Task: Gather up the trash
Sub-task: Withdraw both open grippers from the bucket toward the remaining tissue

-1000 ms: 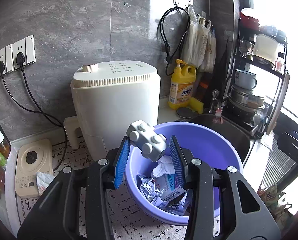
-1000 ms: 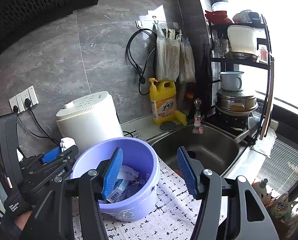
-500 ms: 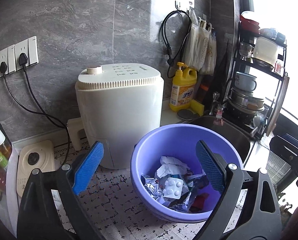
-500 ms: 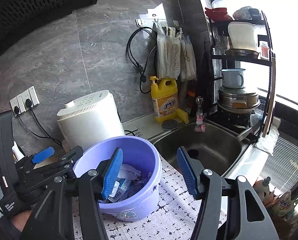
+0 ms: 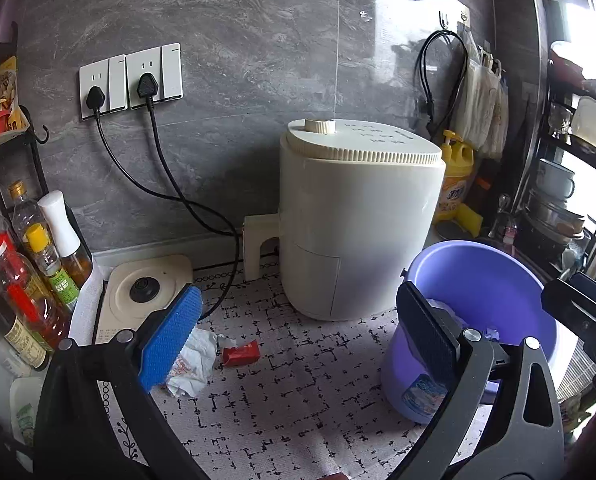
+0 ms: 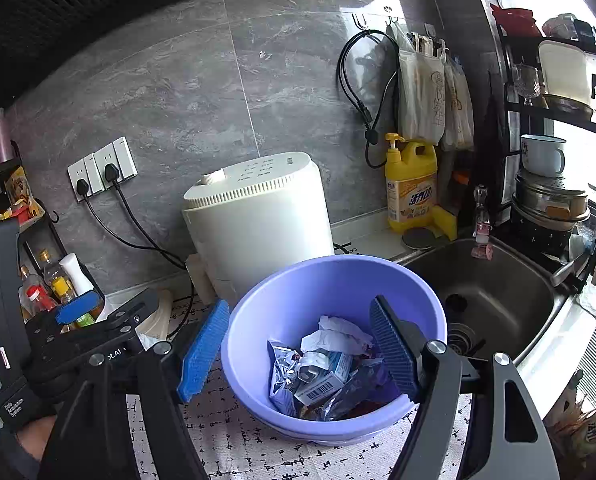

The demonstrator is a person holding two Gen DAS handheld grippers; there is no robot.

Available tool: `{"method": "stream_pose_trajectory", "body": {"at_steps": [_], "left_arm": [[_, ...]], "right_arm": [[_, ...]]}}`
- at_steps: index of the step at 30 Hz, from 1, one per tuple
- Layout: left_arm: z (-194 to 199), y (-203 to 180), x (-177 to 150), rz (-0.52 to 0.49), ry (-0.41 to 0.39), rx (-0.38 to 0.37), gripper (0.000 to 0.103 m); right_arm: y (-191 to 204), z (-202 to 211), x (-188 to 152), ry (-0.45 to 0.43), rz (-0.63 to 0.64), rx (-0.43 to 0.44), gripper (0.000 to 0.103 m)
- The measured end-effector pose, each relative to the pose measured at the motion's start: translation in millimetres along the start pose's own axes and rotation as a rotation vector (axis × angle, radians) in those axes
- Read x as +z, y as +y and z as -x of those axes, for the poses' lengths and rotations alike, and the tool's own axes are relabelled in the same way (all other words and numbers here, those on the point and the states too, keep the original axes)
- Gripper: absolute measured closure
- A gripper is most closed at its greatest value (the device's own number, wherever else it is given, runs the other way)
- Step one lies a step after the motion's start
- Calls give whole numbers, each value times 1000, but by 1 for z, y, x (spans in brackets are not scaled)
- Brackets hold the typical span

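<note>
My left hand-held gripper (image 5: 298, 344) is spread wide, its jaws opening with nothing between them. It points at the counter (image 5: 298, 392) between the leftover litter and the purple bucket (image 5: 498, 280). Just beyond its blue pad lie a crumpled white wrapper (image 5: 196, 360) and a small red packet (image 5: 241, 353), just beside each other; I judge these are the next pickup. That calls for swinging left, lowering, and closing on one piece. My right hand-held gripper (image 6: 298, 352) is also opening and empty, its jaws straddling the bucket's near rim. Only the left view shows the remaining litter. Only the right view looks into the bucket at the collected trash (image 6: 330, 372), with the sink (image 6: 498, 292) behind.
</note>
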State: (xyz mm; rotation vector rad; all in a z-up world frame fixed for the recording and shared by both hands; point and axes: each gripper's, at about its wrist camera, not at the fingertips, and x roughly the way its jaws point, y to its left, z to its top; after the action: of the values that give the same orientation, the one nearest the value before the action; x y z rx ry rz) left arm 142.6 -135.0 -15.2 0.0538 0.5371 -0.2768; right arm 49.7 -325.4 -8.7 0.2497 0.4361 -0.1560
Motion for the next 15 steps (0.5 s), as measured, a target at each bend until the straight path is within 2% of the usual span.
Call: {"method": "stream_pose_trajectory", "body": {"at_steps": [2,6,15], "left_arm": [[2,10,-2,16,1,25,6],[7,28,-6,43,5,72,6],[17,64,-18,90,24,166,6]], "right_arm": [[9,-4,-1,8,14,21,27],[24,-7,-3,5,42,54,8],[52,-24,-7,48,74,125,8]]}}
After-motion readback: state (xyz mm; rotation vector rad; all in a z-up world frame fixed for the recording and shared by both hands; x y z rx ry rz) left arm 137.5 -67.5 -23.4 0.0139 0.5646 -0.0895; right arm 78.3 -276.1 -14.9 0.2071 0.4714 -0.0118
